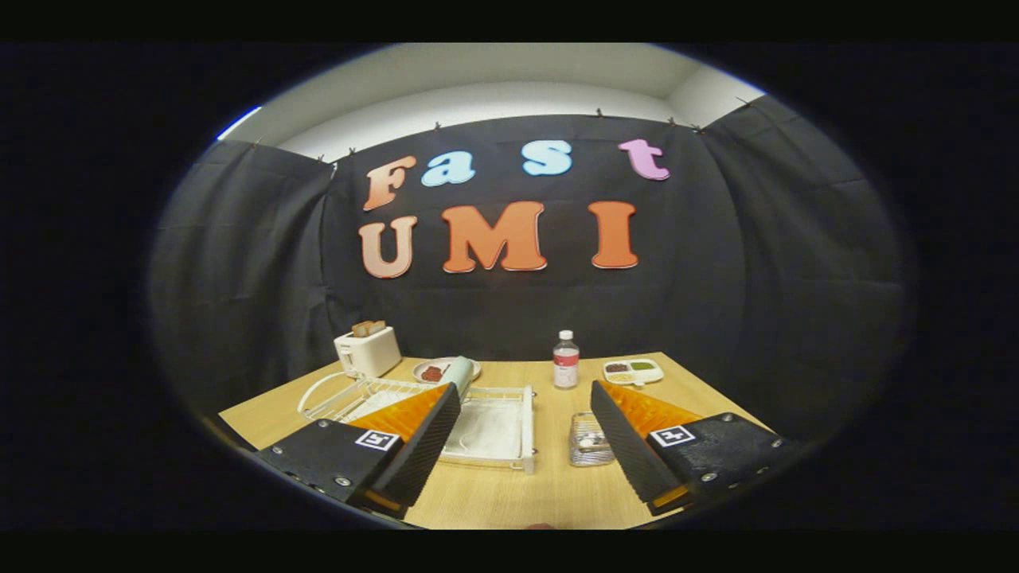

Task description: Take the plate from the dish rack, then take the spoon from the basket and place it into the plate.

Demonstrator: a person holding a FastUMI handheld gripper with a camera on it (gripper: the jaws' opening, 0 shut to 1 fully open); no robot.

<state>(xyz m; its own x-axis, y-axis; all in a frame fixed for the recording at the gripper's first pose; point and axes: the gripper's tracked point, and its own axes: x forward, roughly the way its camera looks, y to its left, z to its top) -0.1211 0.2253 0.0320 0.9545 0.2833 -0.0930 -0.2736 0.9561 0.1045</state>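
The hand-held gripper (521, 446) hangs above the near part of the wooden counter (509, 497), its fingers spread wide apart with nothing between them but bare wood. Just ahead, at about 11 o'clock and partly behind the left finger, sits the white wire dish rack (486, 426); an upright pale plate (459, 374) stands at the rack's far edge, just past the tip of that finger. At about 1 o'clock, close beside the inner face of the right finger, stands a small clear basket (590, 439) with pale items in it; whether a spoon is among them is too small to tell. Beyond the basket, near 12 o'clock, a clear bottle (566, 360) with a white cap stands upright. To its right lies a white divided tray (633, 371) of food. Farther at 11 o'clock a round dish (426, 372) holds something dark red, and a white toaster (367, 351) with bread in its slots stands at 10 o'clock.
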